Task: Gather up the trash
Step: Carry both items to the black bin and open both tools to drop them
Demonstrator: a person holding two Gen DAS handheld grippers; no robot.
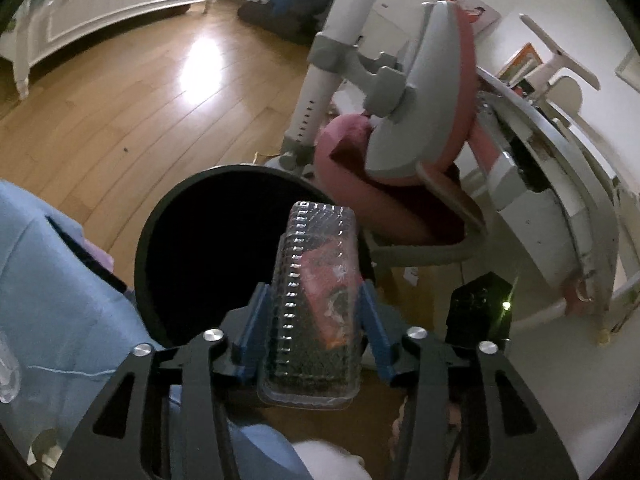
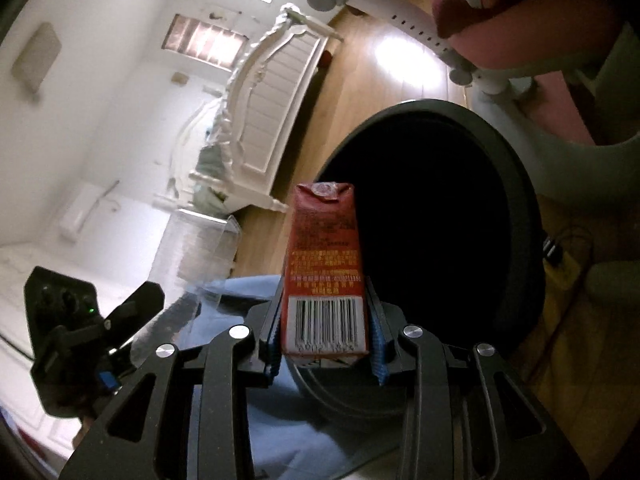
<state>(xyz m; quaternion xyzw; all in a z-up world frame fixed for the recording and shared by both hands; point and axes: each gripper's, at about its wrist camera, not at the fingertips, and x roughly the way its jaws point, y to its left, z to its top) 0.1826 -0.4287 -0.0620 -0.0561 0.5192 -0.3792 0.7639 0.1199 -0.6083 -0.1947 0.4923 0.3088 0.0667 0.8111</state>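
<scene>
The left gripper (image 1: pixel 316 312) is pointed downward, its blue-padded fingers (image 1: pixel 252 328) closed in from both sides on a clear plastic clamshell box (image 1: pixel 316 300), which stands lengthwise between them. The right gripper (image 2: pixel 325 320) is angled the same way, its fingers (image 2: pixel 378 344) pressed against the two sides of a red drink carton (image 2: pixel 324 276), barcode end nearest the camera. In the right wrist view the left gripper shows off to the left, just beside it.
</scene>
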